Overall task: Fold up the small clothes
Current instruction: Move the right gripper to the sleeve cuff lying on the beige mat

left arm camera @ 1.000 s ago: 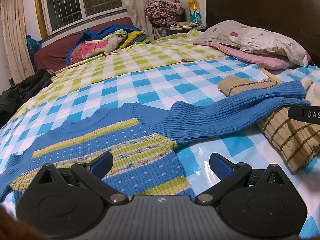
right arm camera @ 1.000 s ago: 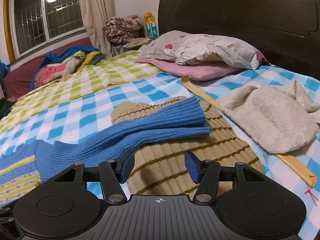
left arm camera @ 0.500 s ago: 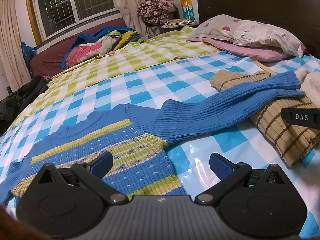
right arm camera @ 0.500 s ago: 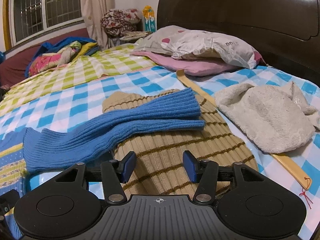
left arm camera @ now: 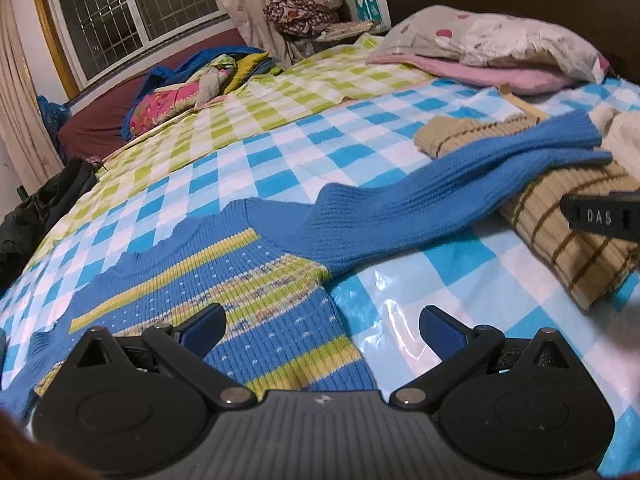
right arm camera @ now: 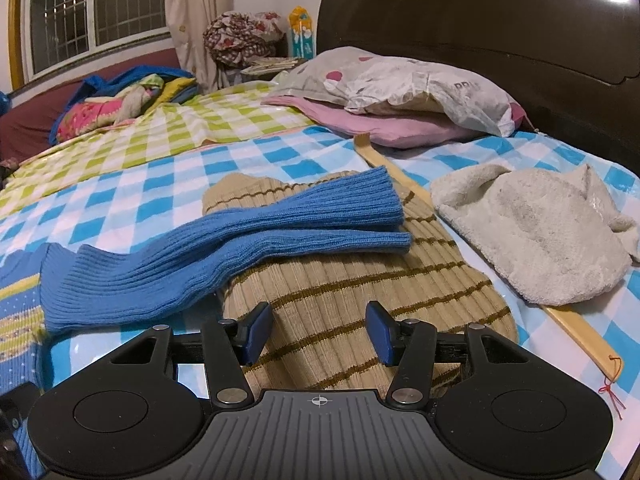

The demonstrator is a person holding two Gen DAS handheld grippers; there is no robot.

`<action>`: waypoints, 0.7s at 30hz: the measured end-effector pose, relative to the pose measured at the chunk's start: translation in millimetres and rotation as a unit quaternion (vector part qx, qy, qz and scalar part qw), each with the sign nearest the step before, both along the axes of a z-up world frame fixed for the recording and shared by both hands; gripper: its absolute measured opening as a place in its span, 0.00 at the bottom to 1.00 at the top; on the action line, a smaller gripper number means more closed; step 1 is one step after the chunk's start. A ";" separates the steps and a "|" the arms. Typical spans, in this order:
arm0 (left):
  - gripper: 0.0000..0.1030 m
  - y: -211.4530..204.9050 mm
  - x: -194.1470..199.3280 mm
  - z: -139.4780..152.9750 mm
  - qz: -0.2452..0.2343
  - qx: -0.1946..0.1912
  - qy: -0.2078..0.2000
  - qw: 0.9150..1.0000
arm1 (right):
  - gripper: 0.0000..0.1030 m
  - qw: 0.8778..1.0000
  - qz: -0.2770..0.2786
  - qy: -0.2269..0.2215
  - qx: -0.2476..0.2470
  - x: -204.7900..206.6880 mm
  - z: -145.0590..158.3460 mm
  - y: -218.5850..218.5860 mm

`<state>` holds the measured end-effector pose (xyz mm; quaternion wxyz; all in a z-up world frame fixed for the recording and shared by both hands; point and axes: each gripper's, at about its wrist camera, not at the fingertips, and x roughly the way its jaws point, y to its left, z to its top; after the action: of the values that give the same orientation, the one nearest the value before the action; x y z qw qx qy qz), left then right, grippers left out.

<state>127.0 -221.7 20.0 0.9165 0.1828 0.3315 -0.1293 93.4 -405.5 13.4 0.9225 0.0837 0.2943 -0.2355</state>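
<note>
A small blue sweater [left arm camera: 240, 280] with yellow-green stripes lies flat on the checked bed. Its long blue sleeve [left arm camera: 440, 196] stretches right, with its cuff resting on a folded tan striped knit [left arm camera: 580, 248]. My left gripper [left arm camera: 322, 326] is open and empty, low over the sweater's right side edge. My right gripper [right arm camera: 318, 332] is open and empty, over the near end of the tan knit [right arm camera: 360, 292]. The sleeve [right arm camera: 240, 248] lies just ahead and left of it. The right gripper's tip also shows in the left wrist view [left arm camera: 600, 218].
A cream fleece garment [right arm camera: 540, 232] and a long wooden stick [right arm camera: 572, 320] lie on the right. Pillows [right arm camera: 400, 96] lean by the dark headboard [right arm camera: 500, 12]. A pile of colourful clothes [left arm camera: 192, 88] sits far back, a black garment [left arm camera: 44, 208] at the left edge.
Both grippers have shifted right along the bed and slightly lower. The right gripper now sits over the tan knit rather than at the sleeve. Both stayed open; the clothes have not moved.
</note>
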 end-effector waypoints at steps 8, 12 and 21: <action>1.00 -3.8 0.7 -5.0 0.002 0.008 0.017 1.000 | 0.49 1.000 0.000 -0.001 0.002 -0.3 -0.8 -0.2; 1.00 -3.8 1.6 -5.7 0.005 0.010 0.020 1.000 | 0.49 1.000 0.000 -0.001 0.002 -0.6 -0.4 -0.9; 1.00 -3.0 2.2 -6.8 0.008 0.008 0.026 1.000 | 0.49 1.000 0.000 -0.002 0.002 -0.7 -0.9 -0.9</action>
<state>129.2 -224.6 13.2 0.9070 0.1842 0.3580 -0.1238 92.7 -406.3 12.5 0.9227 0.0861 0.2934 -0.2348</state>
